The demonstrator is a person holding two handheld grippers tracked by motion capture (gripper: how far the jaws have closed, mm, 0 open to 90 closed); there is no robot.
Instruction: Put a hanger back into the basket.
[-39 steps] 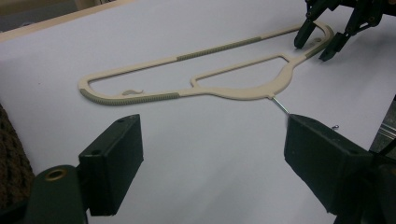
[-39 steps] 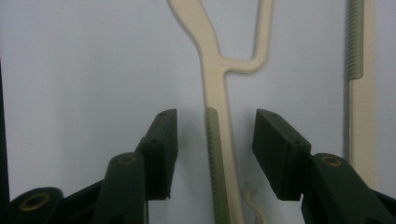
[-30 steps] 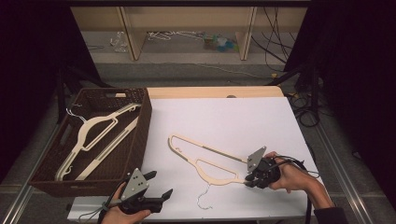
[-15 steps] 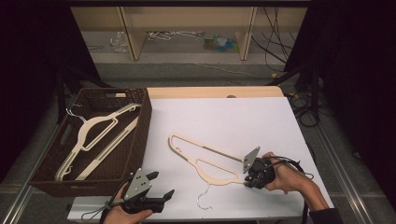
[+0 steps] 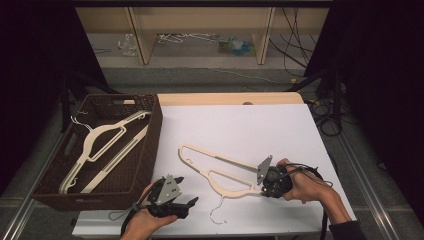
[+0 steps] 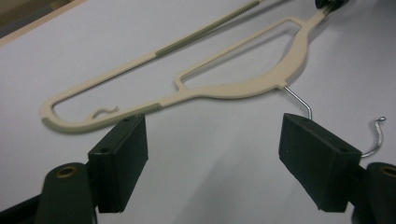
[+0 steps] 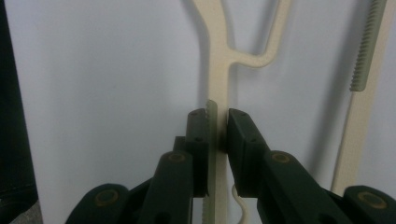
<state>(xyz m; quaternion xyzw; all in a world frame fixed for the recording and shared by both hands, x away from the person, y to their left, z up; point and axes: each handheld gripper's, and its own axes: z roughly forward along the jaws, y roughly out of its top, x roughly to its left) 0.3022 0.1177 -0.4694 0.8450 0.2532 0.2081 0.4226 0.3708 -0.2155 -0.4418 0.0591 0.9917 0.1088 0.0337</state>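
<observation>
A cream plastic hanger lies flat on the white tabletop, in its near half and somewhat toward the right edge, with its metal hook pointing at the near edge. The right gripper, held in the person's right hand, is clamped on the hanger's right end; in the right gripper view its jaws have just been closing and press on the ribbed arm from both sides. The left gripper, carried by the left hand at the near edge of the tabletop, stands just left of the hook and apart from it. In the left gripper view its jaws are spread wide, having just narrowed slightly, with nothing but bare tabletop between them; the hanger lies beyond the pads and the hook rises by the right one. A dark woven basket at the left edge of the tabletop holds two more cream hangers.
</observation>
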